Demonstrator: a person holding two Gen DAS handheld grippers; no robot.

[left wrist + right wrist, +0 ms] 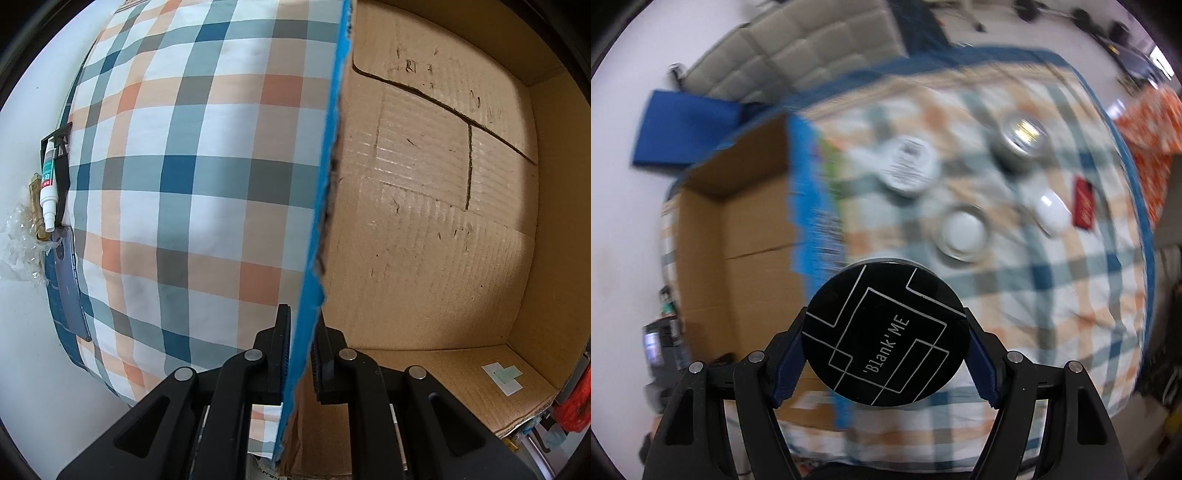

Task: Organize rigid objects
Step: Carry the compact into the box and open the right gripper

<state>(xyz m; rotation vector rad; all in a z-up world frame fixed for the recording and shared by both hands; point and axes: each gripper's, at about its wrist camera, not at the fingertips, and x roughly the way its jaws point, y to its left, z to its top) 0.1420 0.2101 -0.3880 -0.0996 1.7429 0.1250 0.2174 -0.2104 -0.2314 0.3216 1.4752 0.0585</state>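
Observation:
My left gripper [300,334] is shut on the blue-edged flap [325,184] of an open cardboard box [424,206], whose brown inside fills the right of the left wrist view. My right gripper [886,332] is shut on a round black compact [885,334] marked 'Blank'ME, held above the checked bedspread [1052,295] beside the same box [750,229]. On the bedspread lie a white round tin [908,168], a silver can [1023,138], a silver-rimmed white lid [962,230], a white oval object [1051,210] and a red card [1084,203].
In the left wrist view a white glue bottle [48,184], a black holder [59,140] and crumpled clear plastic [18,240] sit at the bedspread's far left edge. In the right wrist view a blue mat [683,129] and a grey padded seat [812,48] lie beyond the box.

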